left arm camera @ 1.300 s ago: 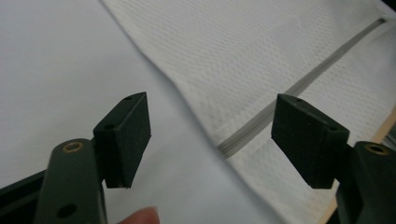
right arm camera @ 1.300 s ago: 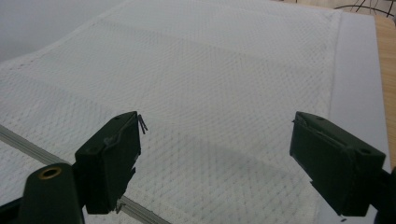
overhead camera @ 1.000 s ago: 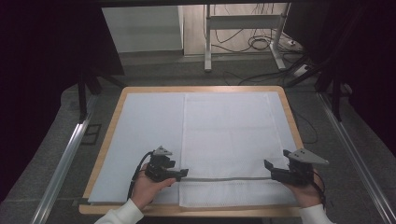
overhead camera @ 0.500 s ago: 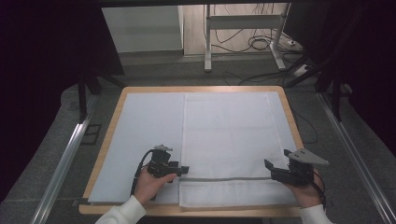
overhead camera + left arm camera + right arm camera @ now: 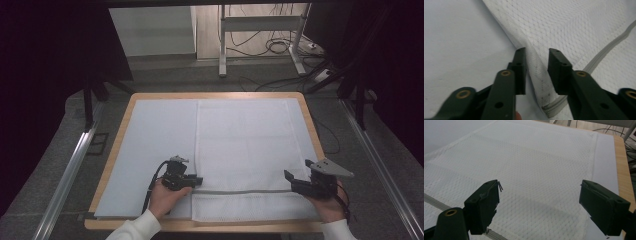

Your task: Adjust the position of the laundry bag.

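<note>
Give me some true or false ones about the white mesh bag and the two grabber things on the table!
1. The white mesh bag lies flat on the table. True.
2. The left gripper is clamped tight on a red ball. False: its jaws stand apart, astride the bag's left edge near the grey zipper.
3. The right gripper has its jaws wide open over the mesh. True.
4. The zipper runs along the far end of the bag. False: it runs across the end nearest the person.
5. The bag covers the whole table. False: the pale sheet to its left lies bare.
</note>
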A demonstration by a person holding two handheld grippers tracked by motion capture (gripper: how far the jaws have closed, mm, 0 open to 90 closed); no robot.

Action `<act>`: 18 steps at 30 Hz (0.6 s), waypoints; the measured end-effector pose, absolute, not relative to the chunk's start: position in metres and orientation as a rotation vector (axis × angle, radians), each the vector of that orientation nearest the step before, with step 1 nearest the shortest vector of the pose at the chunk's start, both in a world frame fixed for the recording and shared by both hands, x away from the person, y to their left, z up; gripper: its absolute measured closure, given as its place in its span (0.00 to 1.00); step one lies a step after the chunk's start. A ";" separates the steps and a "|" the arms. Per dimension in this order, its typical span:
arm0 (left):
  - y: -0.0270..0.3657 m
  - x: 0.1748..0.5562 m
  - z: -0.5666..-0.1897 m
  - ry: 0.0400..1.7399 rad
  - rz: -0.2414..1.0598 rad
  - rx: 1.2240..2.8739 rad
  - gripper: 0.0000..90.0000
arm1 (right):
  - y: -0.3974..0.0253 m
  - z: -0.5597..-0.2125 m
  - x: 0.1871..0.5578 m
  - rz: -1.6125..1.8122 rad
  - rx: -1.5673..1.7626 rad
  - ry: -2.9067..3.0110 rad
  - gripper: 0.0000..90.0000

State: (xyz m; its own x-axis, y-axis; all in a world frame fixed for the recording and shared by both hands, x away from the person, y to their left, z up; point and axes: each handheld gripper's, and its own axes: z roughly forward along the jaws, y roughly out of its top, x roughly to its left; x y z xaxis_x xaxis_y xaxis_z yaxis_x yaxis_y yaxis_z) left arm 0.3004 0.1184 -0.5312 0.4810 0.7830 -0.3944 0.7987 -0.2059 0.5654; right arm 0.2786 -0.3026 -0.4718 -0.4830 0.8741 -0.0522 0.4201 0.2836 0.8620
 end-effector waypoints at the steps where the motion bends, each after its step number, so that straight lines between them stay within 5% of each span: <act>1: 0.118 0.300 -0.532 1.295 -0.008 2.004 0.79 | -0.303 -0.472 0.279 1.122 1.156 2.028 0.18; 6: 0.117 0.300 -0.535 1.258 0.003 2.009 0.97 | -0.303 -0.471 0.279 1.120 1.155 2.026 0.18; 18: 0.121 0.300 -0.534 1.235 -0.012 1.987 1.00 | -0.333 -0.451 0.295 1.080 1.281 2.098 0.21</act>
State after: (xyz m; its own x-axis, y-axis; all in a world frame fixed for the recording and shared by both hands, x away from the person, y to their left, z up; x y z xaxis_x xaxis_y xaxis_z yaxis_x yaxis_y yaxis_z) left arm 0.2999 0.1206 -0.5341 0.5275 0.7564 -0.3867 0.7637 -0.2229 0.6059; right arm 0.2946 -0.3325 -0.4514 -0.4655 0.8849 0.0193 0.5299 0.2612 0.8068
